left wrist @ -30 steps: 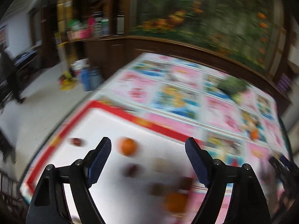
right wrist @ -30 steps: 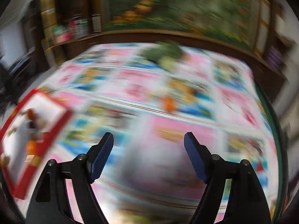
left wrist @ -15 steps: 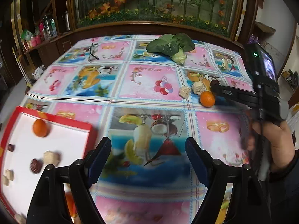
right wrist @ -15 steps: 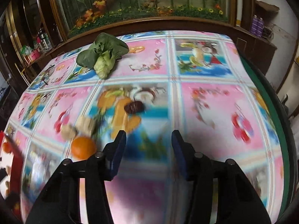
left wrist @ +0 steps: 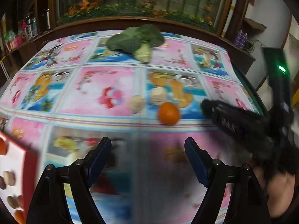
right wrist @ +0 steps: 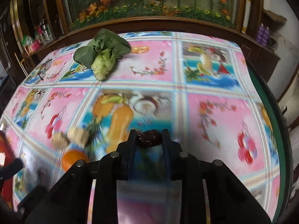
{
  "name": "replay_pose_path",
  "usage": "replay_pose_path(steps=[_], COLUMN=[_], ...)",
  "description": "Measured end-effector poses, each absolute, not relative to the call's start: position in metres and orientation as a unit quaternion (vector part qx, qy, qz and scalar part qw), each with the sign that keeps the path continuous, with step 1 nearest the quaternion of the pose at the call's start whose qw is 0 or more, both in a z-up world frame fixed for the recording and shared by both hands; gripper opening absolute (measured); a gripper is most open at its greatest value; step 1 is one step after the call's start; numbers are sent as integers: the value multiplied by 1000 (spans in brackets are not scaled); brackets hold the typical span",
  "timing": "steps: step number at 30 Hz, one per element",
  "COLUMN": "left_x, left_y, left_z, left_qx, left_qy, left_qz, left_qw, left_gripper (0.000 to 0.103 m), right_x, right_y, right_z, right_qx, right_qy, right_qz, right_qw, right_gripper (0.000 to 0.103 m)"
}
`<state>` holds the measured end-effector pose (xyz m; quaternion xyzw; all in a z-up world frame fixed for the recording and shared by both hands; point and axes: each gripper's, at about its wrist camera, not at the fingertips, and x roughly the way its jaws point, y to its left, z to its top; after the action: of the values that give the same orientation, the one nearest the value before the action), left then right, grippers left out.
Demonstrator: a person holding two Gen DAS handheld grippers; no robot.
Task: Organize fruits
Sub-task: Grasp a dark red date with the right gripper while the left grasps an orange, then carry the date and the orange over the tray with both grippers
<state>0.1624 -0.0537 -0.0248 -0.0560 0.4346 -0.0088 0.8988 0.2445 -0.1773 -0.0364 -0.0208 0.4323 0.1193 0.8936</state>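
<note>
My right gripper (right wrist: 149, 140) is shut on a dark red date (right wrist: 149, 140), held between its fingertips just above the patterned tablecloth. It shows in the left wrist view (left wrist: 205, 106) at the right. My left gripper (left wrist: 147, 160) is open and empty over the cloth. An orange (left wrist: 168, 113) and two pale walnuts (left wrist: 137, 103) (left wrist: 158, 95) lie beyond it; they also show in the right wrist view, the orange (right wrist: 74, 159) left of my right gripper. A red-rimmed white tray (left wrist: 30, 160) with several fruits is at the left edge.
A bok choy (left wrist: 138, 41) (right wrist: 102, 54) lies at the far side of the table. A wooden cabinet with a flower mural (right wrist: 149, 3) stands behind. The table's green edge (right wrist: 271, 130) runs along the right.
My right gripper has closed on the date and holds it. My left gripper has swung right, away from the tray, toward the orange and walnuts.
</note>
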Motion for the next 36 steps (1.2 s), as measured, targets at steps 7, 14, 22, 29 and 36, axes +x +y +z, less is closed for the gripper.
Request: replay_pose_path(steps=[7,14,22,29,36], left_x=[199,182,114,69,35], left_y=[-77,-73,-25,13,36], left_z=[-34,-32,-19,0,14], left_qx=[-18,0,-27,-34,-44], left_qy=[433,435,444,428,412], left_qz=[29,27,41,56,62], left_qw=[901,900,895,902,908], left_gripper=[46,27,27,27,27], right_x=[212,210,204,187,137], right_y=[-233,-259,-250,-239,-223], right_z=[-34,-33,-33,-32,-15], right_qx=[54,84,56,29,-5], right_qy=[425,425,425,431,418], right_qz=[117,107,113,110,124], right_qw=[896,895,897,895,900], right_gripper=[28,28,28,28,28])
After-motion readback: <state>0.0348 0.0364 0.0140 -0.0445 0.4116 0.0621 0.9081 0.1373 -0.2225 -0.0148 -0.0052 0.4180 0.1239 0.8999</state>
